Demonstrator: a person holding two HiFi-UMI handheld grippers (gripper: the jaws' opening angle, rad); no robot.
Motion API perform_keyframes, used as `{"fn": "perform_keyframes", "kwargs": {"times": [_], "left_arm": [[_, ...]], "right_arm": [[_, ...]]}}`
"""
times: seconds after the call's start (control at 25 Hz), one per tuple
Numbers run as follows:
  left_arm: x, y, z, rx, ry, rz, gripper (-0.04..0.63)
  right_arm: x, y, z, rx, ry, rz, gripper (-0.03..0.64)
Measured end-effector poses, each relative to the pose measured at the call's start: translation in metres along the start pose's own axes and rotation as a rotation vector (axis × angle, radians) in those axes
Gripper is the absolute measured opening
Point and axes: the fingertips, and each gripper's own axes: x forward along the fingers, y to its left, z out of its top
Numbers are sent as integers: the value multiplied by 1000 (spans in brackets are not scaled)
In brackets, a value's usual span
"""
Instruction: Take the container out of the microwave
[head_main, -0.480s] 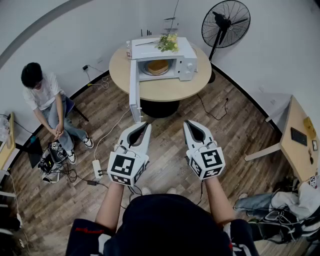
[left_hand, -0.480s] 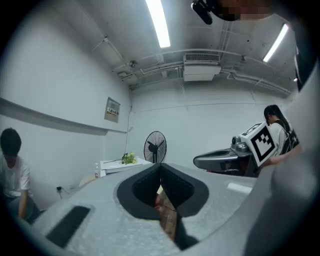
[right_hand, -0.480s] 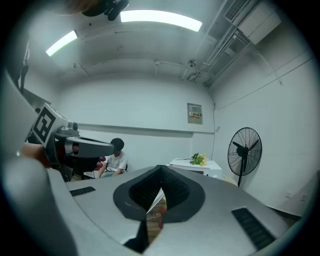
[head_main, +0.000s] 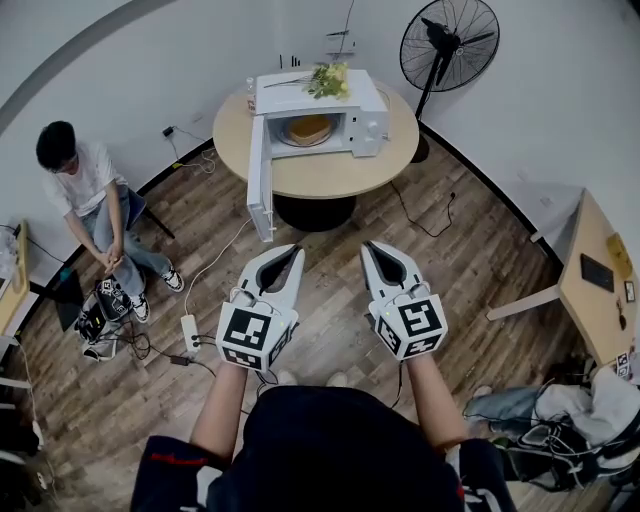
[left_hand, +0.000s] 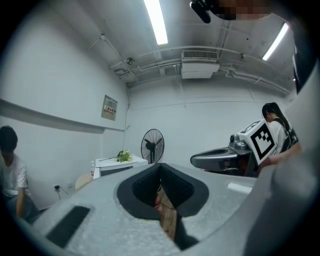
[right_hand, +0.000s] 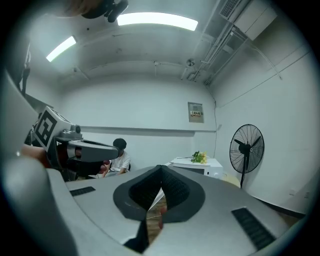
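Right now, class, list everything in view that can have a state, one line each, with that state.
microwave door: swung open.
container: inside the microwave, not yet taken out.
left gripper: jaws together, nothing between them.
right gripper: jaws together, nothing between them.
fan: upright, blades look still.

1. Microwave (head_main: 318, 108): white; the container (head_main: 309, 129) inside it is orange-tan.
2. Table (head_main: 330, 177): pale beige; floor (head_main: 470, 262): brown wood planks.
3. Flowers (head_main: 331, 80): yellow with green leaves; fan (head_main: 449, 45): black.
4. Left gripper (head_main: 290, 251) and right gripper (head_main: 372, 248): pale grey, with black-and-white square markers.
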Motion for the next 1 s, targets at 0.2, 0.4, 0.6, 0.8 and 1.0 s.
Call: {"fn": "perform_keyframes", "kwargs": {"times": [0.2,0.4,0.6,0.8,1.0], "left_arm": [[5,-17,-11,-5,18,38,14],[8,-29,-31,2,42,89,14],[17,-25,-40,2,61,113,14],[34,-9,-39,-5,59,127,14],[64,19,-41,0,60,120,14]], "right_arm": [[-13,-10,-13,-6,11,24,8],[-20,-16,-34,-3,33,57,8],[-13,-22,-41,-19,49,87,8],[9,-33,-41,-13,49,96,8],[46,-48,-45,-13,60,101,8]]}}
